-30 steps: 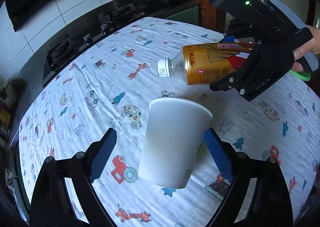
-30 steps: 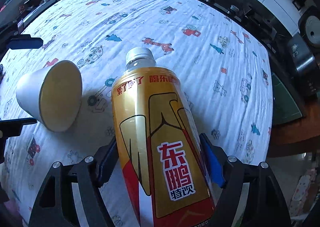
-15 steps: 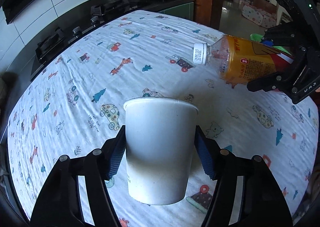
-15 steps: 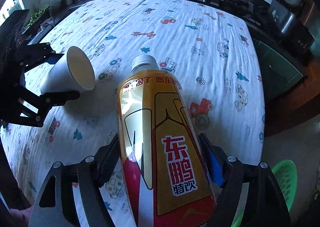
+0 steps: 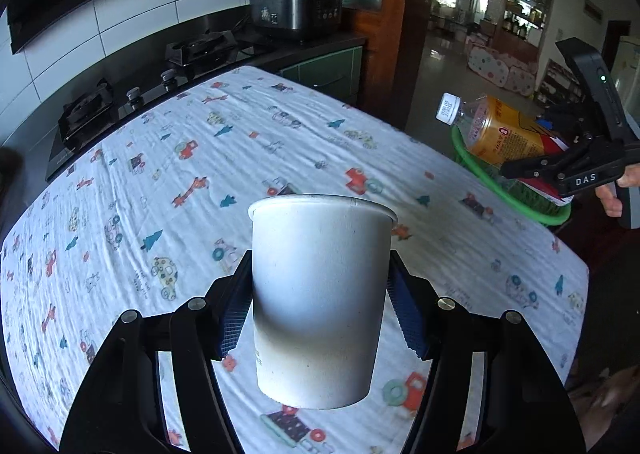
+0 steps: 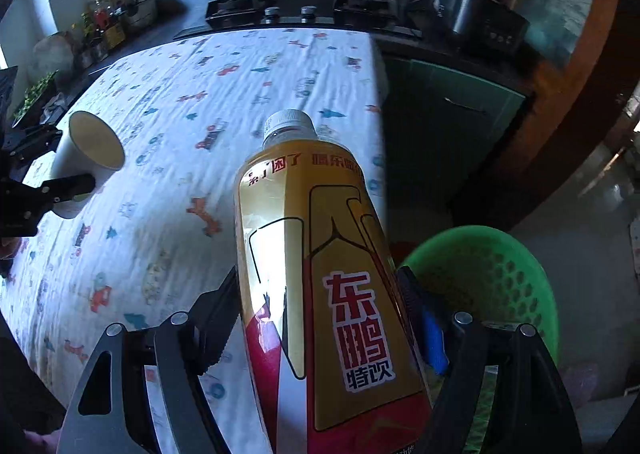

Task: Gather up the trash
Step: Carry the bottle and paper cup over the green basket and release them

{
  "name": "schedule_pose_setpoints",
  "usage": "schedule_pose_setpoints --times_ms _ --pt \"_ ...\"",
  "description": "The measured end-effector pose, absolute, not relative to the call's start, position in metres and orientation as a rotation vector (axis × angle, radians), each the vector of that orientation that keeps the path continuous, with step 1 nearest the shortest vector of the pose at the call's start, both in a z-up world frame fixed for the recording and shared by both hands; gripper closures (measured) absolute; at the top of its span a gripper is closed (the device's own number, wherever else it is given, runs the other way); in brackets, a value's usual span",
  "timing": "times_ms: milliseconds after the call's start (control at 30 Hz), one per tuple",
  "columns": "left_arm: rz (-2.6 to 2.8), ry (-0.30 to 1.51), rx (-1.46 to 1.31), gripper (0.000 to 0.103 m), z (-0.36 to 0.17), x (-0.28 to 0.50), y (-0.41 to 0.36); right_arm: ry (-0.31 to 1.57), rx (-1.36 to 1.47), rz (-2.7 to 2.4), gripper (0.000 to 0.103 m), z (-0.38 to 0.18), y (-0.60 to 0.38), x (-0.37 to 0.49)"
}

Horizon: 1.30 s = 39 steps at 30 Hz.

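A white paper cup (image 5: 320, 286) is held upright above the patterned tablecloth (image 5: 192, 157), with my left gripper (image 5: 320, 306) shut on its sides and both blue pads (image 5: 236, 302) pressing it. The right wrist view shows the same cup (image 6: 86, 157) at the far left in the left gripper (image 6: 56, 157). My right gripper (image 6: 320, 318) is shut on a gold and red drink bottle (image 6: 320, 274) with a white cap. The left wrist view shows this bottle (image 5: 504, 133) in the right gripper (image 5: 548, 139), past the table's right edge and over a green basket (image 5: 516, 197).
The green mesh basket (image 6: 500, 274) stands on the floor beside the table's corner. A gas stove (image 5: 132, 101) and a dark rice cooker (image 5: 292, 9) line the counter behind the table. Jars and pots (image 6: 104, 25) crowd the far left counter. A hand (image 5: 612, 197) grips the right tool.
My left gripper closed on the cup, which had lain on its side, and lifted it off the cloth. The right gripper carried the bottle rightward off the table to above the green basket.
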State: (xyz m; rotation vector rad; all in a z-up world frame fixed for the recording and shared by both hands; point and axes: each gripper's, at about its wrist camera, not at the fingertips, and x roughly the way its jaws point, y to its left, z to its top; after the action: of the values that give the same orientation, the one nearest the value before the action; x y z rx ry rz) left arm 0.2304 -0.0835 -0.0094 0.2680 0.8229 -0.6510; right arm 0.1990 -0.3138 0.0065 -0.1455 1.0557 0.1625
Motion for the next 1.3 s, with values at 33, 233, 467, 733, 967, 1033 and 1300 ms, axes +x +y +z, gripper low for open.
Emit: schedule_pose_setpoints --times_ms 33,233,467,733,967,1033,1300 --pt "-0.660 0.820 0.267 0.040 -0.007 0.229 -0.092 1.051 -0.152 0.136 0.030 0.007 -0.324 0.197" --pt "-0.717 0.804 0.247 0.040 0.004 0.224 -0.137 1.041 -0.164 0.003 0.030 0.001 -0.383 0.184" --pt "-0.789 0.789 0.243 0.040 0.015 0.214 -0.197 1.039 -0.114 -0.110 0.028 -0.021 -0.438 0.176" --pt "-0.851 0.804 0.258 0.040 0.012 0.207 -0.259 0.987 -0.038 -0.154 0.023 -0.019 -0.474 0.151" --pt "-0.887 0.845 0.263 0.040 -0.001 0.207 -0.310 0.962 -0.011 -0.171 0.023 -0.005 -0.489 0.116" --pt "-0.894 0.855 0.271 0.040 -0.005 0.205 -0.323 0.945 -0.010 -0.179 0.023 0.000 -0.492 0.104" --pt "-0.902 0.894 0.309 0.040 -0.021 0.199 -0.361 0.928 -0.021 -0.180 0.022 0.012 -0.492 0.079"
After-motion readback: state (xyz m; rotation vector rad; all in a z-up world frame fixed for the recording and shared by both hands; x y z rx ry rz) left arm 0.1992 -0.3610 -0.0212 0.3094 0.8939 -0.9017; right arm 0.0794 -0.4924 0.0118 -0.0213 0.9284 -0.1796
